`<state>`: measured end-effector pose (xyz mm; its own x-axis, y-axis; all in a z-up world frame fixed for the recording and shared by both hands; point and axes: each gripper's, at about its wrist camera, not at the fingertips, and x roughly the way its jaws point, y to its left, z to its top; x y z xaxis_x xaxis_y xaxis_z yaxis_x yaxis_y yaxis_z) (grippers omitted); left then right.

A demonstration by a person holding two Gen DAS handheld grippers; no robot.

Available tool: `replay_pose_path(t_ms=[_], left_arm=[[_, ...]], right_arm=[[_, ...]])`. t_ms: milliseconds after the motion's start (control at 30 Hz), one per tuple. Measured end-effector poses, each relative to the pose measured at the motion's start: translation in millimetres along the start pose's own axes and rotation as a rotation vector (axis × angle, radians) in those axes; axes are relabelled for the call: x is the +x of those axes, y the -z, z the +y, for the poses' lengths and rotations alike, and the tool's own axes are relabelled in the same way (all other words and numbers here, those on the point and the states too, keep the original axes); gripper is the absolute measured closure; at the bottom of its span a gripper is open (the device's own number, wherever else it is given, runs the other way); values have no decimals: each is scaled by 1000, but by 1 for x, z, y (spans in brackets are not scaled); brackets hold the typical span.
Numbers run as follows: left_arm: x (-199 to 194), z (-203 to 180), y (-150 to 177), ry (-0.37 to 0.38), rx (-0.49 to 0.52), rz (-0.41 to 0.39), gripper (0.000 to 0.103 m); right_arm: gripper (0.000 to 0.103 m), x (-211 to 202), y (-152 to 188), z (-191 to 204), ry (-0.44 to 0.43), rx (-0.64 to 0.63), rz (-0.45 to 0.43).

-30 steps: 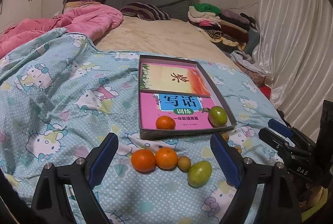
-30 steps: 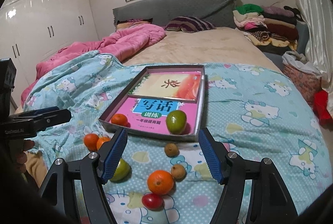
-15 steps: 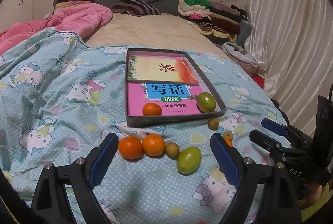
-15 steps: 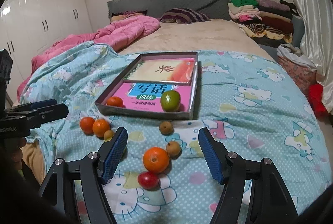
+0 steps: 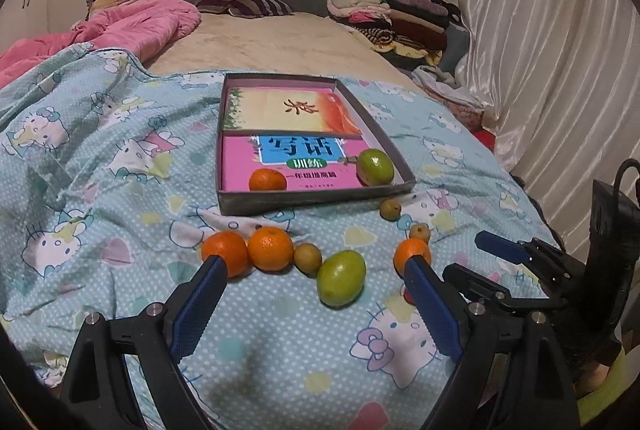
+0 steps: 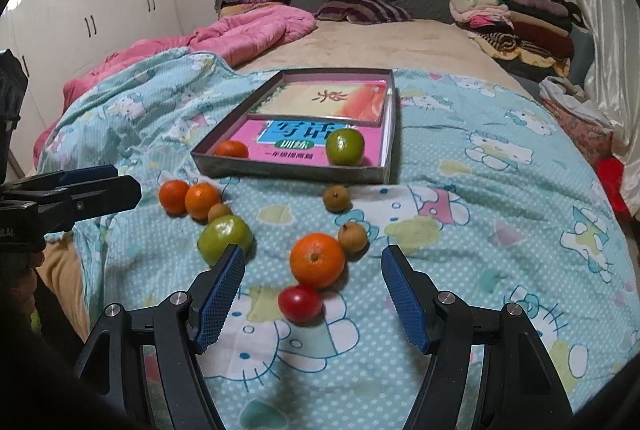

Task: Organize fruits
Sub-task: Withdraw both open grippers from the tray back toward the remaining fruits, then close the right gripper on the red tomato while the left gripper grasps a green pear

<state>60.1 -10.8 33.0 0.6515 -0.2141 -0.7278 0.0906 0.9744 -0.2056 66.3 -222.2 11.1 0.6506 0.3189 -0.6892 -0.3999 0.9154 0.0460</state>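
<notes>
Right hand-held gripper hovers open over cartoon-print bedspread.

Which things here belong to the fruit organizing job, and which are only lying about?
Job:
- grey tray
- oranges
- green fruits
- small brown fruits
- red fruit

Lying about:
- pink quilt
- striped pillow
- folded clothes
- curtain

Loose fruits before tray.
</notes>
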Motion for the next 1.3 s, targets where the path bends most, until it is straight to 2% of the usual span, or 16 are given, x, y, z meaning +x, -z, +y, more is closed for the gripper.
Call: replay_pose_path(t_ms=[733,1167,1200,1267,1300], left_arm=[[11,-6,15,-19,18,60,13],[27,-9,26,2,25,104,13],[29,-9,27,5,24,108,14],[33,-10,28,9,21,114,14],[35,-10,29,11,19,118,15]], right_arm=[[31,3,15,12,14,-30,42],[31,17,27,14,19,-47,92],[33,19,28,14,13,-48,97],[47,25,30,14,3,-45,109],[49,28,31,14,2,-41,117]])
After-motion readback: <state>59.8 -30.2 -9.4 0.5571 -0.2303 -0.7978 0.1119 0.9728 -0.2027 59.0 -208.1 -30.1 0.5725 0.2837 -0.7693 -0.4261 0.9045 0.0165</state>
